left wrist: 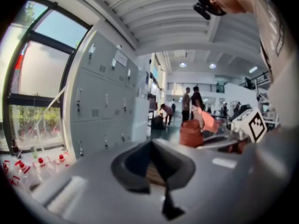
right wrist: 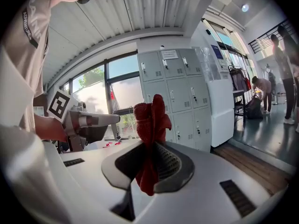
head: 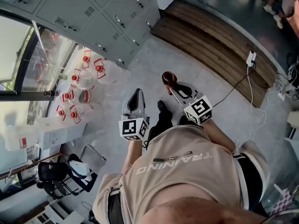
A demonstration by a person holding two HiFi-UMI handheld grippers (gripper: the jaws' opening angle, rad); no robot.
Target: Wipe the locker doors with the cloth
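A red cloth [right wrist: 152,120] is clamped in my right gripper [right wrist: 150,146], sticking up past the jaws and hanging below them. In the head view, that gripper [head: 174,84] holds the cloth [head: 169,78] low over the grey floor, well short of the lockers. The grey lockers [head: 107,13] stand at the upper left; their doors [right wrist: 180,92] appear ahead in the right gripper view. My left gripper [head: 136,101] hangs beside the right one, jaws together with nothing between them [left wrist: 152,146]. The lockers [left wrist: 103,101] lie to its left.
Several clear water bottles with red caps [head: 77,85] crowd the floor by the window, left of the lockers. A wooden step [head: 210,36] runs along the right. Cables and a charger [head: 251,58] lie on the floor. People stand far down the hall [left wrist: 190,101].
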